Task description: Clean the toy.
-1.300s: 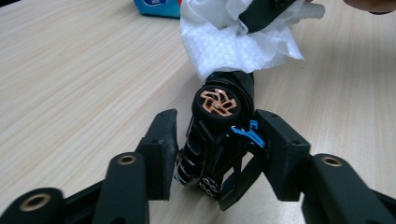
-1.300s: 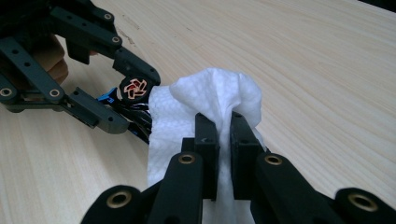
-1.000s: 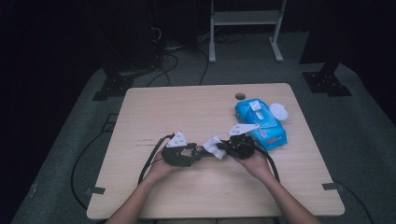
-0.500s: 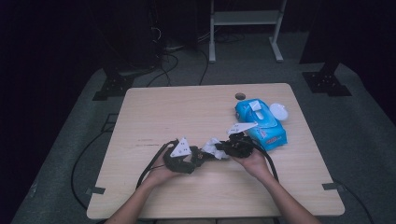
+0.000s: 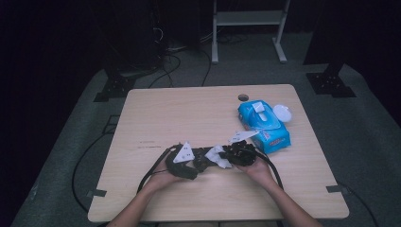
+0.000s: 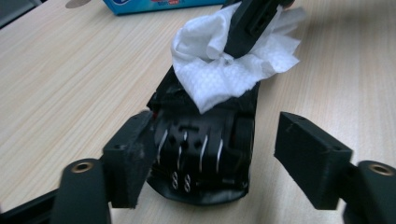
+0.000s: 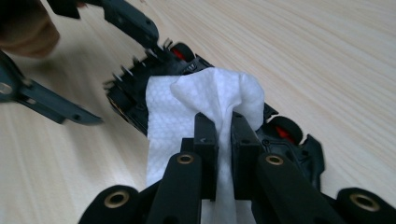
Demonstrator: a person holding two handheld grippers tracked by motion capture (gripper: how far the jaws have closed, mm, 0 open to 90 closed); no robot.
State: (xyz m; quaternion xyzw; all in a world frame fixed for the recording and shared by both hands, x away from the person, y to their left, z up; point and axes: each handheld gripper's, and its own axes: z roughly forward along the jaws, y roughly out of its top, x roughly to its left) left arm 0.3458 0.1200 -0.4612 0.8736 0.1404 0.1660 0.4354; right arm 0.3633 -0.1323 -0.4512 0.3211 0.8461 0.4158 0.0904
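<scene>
The right gripper (image 7: pixel 224 135) is clamping a crumpled white wipe (image 7: pixel 205 100) and pressing it onto a black toy car with red wheel hubs (image 6: pixel 201 149) lying on the pale wooden table (image 5: pixel 189 113). The left gripper (image 6: pixel 219 163) has just been opening; its jaws are standing apart either side of the car, the near one just beside it.

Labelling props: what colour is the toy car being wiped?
Black toy car, red at the wheels; left gripper view shows it best.

High view — fixed overhead, facing forward and down across the table (image 5: pixel 156 113), far off. Left gripper view — low, close, along own jaws. Right gripper view — likewise, facing opposite. Shared: black toy car (image 6: pixel 205 140), white wipe (image 7: pixel 205 98).
</scene>
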